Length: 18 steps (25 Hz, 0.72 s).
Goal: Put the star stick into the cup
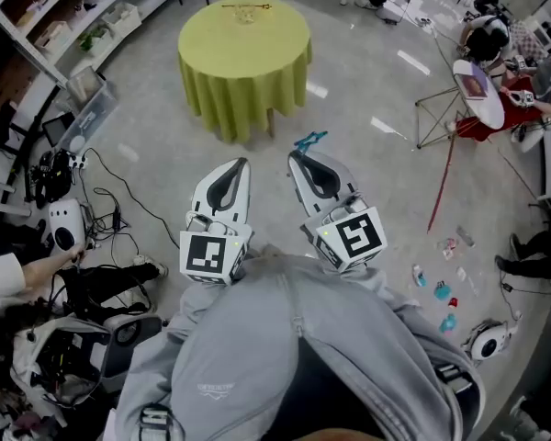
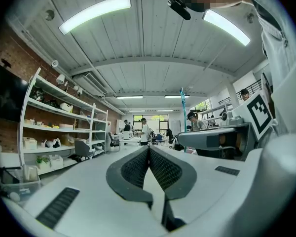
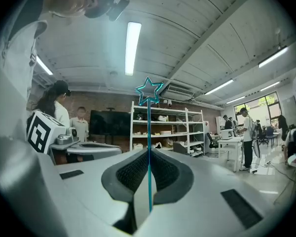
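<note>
My right gripper (image 1: 295, 157) (image 3: 149, 152) is shut on the thin teal star stick (image 3: 149, 132); its outlined star sticks out past the jaws, and its tip (image 1: 310, 141) shows in the head view. My left gripper (image 1: 241, 165) (image 2: 149, 149) is shut with nothing between its jaws. Both are held close in front of my body, side by side, well short of the round table (image 1: 245, 49) with the yellow-green cloth. A small clear cup-like object (image 1: 247, 11) stands near that table's far edge; it is too small to make out.
White shelving (image 1: 37, 53) with bins and cables runs along the left. A small round table (image 1: 478, 92) with seated people stands at the right, and small bottles (image 1: 441, 292) lie on the floor. A person's arm (image 1: 18, 269) shows at the left.
</note>
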Available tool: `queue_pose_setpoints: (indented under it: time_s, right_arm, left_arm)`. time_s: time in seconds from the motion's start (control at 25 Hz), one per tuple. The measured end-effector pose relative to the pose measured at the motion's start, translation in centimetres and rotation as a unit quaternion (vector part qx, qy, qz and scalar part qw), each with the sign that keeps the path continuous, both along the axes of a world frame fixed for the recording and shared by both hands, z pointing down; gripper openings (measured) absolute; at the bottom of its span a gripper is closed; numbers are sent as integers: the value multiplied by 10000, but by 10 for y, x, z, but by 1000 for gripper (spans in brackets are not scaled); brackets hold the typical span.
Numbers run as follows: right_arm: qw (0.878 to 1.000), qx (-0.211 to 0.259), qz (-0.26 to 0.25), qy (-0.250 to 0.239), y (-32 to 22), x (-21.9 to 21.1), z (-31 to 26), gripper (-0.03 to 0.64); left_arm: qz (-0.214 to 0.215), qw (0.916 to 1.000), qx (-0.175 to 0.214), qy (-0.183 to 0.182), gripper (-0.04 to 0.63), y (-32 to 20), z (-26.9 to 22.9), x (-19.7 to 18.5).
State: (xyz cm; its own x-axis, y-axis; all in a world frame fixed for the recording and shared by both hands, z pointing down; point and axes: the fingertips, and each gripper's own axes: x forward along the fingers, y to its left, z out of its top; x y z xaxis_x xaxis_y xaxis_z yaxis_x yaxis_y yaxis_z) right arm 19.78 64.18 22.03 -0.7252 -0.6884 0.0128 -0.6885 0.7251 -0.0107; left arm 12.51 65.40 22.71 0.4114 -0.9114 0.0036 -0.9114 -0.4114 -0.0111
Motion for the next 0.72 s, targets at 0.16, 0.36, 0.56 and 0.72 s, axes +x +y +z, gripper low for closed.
queue_pose_setpoints:
  time_s: [0.16, 0.36, 0.56, 0.72]
  right_arm:
    - [9999, -43, -103, -84, -4, 1, 1, 40]
    - [9998, -106, -109, -110, -17, -2, 10, 40]
    - [9999, -100, -58, -88, -54, -19, 18, 40]
    - [9999, -100, 39, -87, -100, -33, 21, 40]
  left_arm:
    - [-55, 9999, -111, 9, 17, -5, 6, 2]
    - [-167, 9996, -203, 55, 17, -18, 13, -7]
    - [-183, 9997, -139, 117, 17, -57, 19, -29]
    - [-95, 9998, -123, 139, 17, -103, 22, -44]
